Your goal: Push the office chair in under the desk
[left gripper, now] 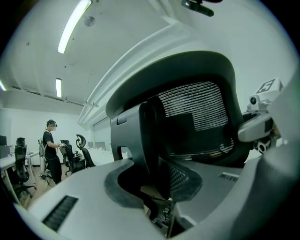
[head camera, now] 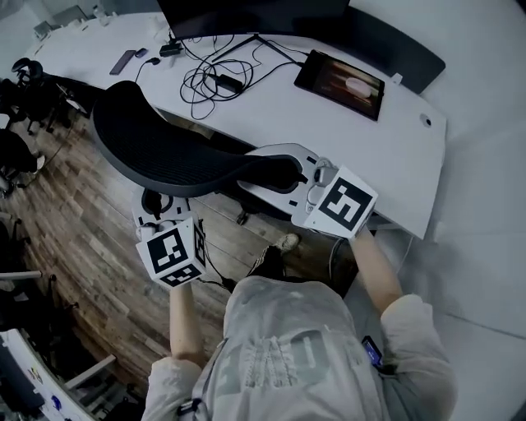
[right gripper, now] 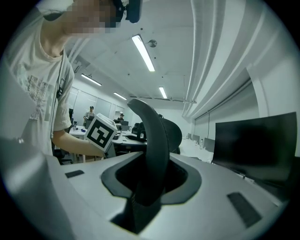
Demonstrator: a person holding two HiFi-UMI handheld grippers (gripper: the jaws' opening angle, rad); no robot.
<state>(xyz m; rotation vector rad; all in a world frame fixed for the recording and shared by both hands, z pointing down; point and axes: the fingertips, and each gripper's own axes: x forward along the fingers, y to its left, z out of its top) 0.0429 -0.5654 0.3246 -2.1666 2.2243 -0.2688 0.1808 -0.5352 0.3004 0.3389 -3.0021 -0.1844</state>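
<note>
So, step in hand: pushing the office chair (head camera: 164,144) forward toward the counter (head camera: 374,131), as I judge it from both grips being on the backrest.
Left tool (head camera: 160,218): clenched on the chair's back frame; in the left gripper view the dark frame (left gripper: 140,140) sits in the notch between the jaws (left gripper: 159,187).
Right tool (head camera: 311,179): clenched on the backrest's top rim; in the right gripper view the curved black rim (right gripper: 157,136) runs straight through the gap (right gripper: 150,185).
Chair position: on the wooden floor (head camera: 74,214) right before the counter, with the backrest's far end overlapping the counter's near edge from my head view. I cannot tell how far the seat is under.
Push direction: I would drive both tools evenly and straight at the counter edge. My grips are well apart on the rim, so an uneven shove would swivel the chair.
Height: I would press level, not down, so the backrest does not tip.
Watch for: the chair's arms or back meeting the counter edge. I would go slowly over the last stretch and stop at contact.
Counter load: a monitor (head camera: 246,16), a tablet (head camera: 341,82) and loose cables (head camera: 214,78) lie on top, so a hard bump could shake them.
Grip risk: the right rim is narrow and curved, so it could slip if I twist.
</note>
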